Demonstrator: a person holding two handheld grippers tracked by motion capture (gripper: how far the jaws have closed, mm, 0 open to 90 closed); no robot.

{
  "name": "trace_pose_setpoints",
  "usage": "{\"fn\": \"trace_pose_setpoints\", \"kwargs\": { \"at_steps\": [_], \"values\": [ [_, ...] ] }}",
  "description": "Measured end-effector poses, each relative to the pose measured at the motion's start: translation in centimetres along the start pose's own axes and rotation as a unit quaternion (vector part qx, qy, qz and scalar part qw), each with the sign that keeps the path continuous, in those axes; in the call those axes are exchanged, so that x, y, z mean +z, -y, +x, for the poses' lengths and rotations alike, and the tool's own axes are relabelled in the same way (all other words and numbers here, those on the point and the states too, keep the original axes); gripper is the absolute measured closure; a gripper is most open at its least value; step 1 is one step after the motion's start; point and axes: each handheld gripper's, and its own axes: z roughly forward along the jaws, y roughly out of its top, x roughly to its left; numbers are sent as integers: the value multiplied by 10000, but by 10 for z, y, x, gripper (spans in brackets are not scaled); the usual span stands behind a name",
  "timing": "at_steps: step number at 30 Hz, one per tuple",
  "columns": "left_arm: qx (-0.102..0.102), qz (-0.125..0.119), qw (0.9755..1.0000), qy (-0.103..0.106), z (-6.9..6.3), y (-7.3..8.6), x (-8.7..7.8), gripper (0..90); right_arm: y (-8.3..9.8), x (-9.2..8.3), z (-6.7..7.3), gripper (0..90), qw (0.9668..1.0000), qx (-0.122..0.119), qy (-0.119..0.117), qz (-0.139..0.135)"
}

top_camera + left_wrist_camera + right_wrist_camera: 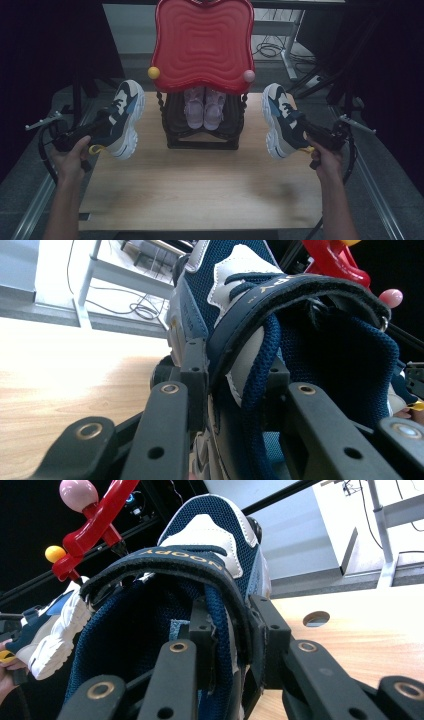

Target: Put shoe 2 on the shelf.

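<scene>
- Your left tool (102, 131) is clamped on the left sneaker (125, 119), held above the table's (200, 185) left edge, toe pointing to the far side.
- Your right tool (306, 135) is clamped on the right sneaker (279, 121), above the right edge near the far-right corner, sole facing inward.
- Left gripper view: the jaws are part closed, pinching the collar wall of the left sneaker (280, 340); one jaw is inside the shoe opening, one outside.
- Right gripper view: same grip on the right sneaker (200, 560), with the jaws straddling the collar under the strap.
- Materials: navy mesh uppers, white smooth overlays, chunky white ridged soles, a dark strap with gold lettering. That lettering and the mesh weave are readable in the gripper views and too small in the high view.
- High view: a glossy red tray-like top (202, 42) with moulded concentric ripples and a wavy outline sits on a black shoe rack (202, 131) at the far edge, middle. A pair of pale pink shoes (204, 109) stands on the shelf under it.
- The red top carries a yellow ball (153, 72) and a pink ball (249, 76) at its near corners.
- Table is light wood grain. The right gripper view shows a round hole (316, 618) in it.
</scene>
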Motion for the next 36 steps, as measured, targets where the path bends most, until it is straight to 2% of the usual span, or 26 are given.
{"fn": "trace_pose_setpoints", "kwargs": {
  "at_steps": [7,13,26,36],
  "values": [
    [3,-76,9999,-111,2,-8,0,721,-7,3,3,738,10000,-11,32,-74],
    [25,-156,9998,-98,0,-17,2,721,-15,8,5,738,9998,-2,55,-204],
    [188,-388,9990,-83,-15,-55,9,721,-47,17,24,738,9985,-45,42,-553],
    [231,-533,9983,-25,-29,-83,14,721,-73,20,41,738,9965,-140,1,-826]
  ]
}}
